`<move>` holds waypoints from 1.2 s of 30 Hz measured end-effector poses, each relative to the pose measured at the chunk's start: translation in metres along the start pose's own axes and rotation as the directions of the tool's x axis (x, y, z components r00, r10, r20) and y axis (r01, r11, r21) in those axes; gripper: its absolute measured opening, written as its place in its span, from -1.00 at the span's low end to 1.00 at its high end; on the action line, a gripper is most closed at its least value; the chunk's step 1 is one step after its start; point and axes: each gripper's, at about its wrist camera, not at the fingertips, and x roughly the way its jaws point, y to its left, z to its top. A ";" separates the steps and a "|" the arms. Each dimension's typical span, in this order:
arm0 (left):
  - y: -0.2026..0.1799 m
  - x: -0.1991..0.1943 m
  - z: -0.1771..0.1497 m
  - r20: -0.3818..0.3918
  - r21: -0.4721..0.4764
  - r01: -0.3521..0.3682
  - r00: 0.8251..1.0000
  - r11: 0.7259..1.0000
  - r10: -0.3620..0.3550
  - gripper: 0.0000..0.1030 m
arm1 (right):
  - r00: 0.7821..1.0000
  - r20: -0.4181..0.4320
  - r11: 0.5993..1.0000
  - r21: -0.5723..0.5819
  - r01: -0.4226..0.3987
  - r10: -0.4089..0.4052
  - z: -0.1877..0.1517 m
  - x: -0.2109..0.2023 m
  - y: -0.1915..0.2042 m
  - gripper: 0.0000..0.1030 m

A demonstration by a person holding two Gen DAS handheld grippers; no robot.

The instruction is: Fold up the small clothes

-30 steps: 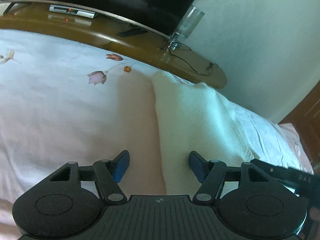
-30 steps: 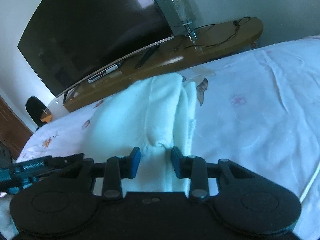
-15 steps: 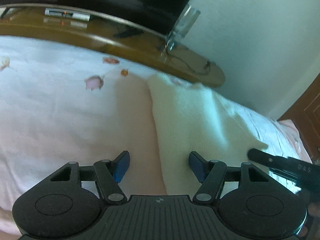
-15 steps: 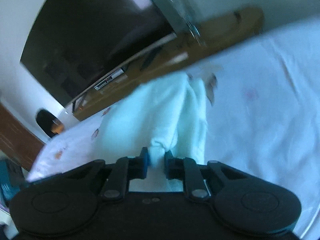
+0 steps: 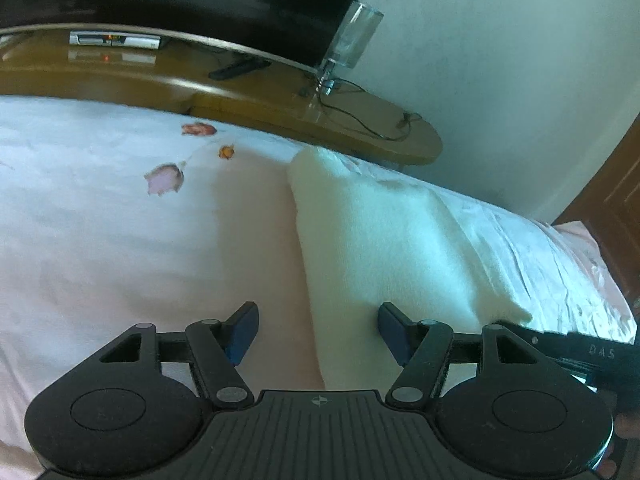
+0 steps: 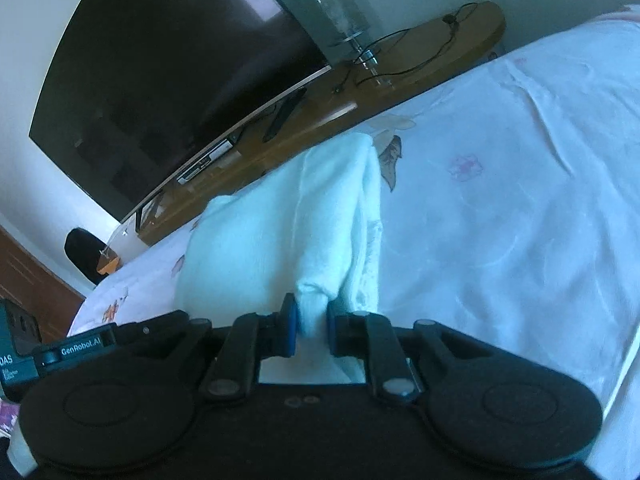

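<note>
A small white garment (image 5: 384,248) lies on the flowered bed sheet (image 5: 100,232). My left gripper (image 5: 316,330) is open, its jaws wide apart over the garment's near left edge, holding nothing. My right gripper (image 6: 310,326) is shut on a bunched fold of the white garment (image 6: 288,220) at its near edge. The cloth rises in a ridge from the pinch toward the far end. The right gripper's body shows at the lower right of the left wrist view (image 5: 580,354).
A wooden TV bench (image 5: 248,96) runs along the bed's far edge, with a large dark TV (image 6: 168,80), a glass lamp (image 6: 340,12), a remote (image 5: 236,70) and cables. A brown door (image 5: 612,208) stands at the right.
My right gripper closed from half open onto a fold of the white garment and gathered it. My left gripper stayed open and shifted slightly.
</note>
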 end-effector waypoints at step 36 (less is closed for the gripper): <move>-0.025 -0.042 -0.062 0.054 0.305 -0.160 0.987 0.939 0.151 0.61 | 0.974 0.016 0.909 -0.355 0.218 -0.227 -0.034 -0.022 0.026 -0.21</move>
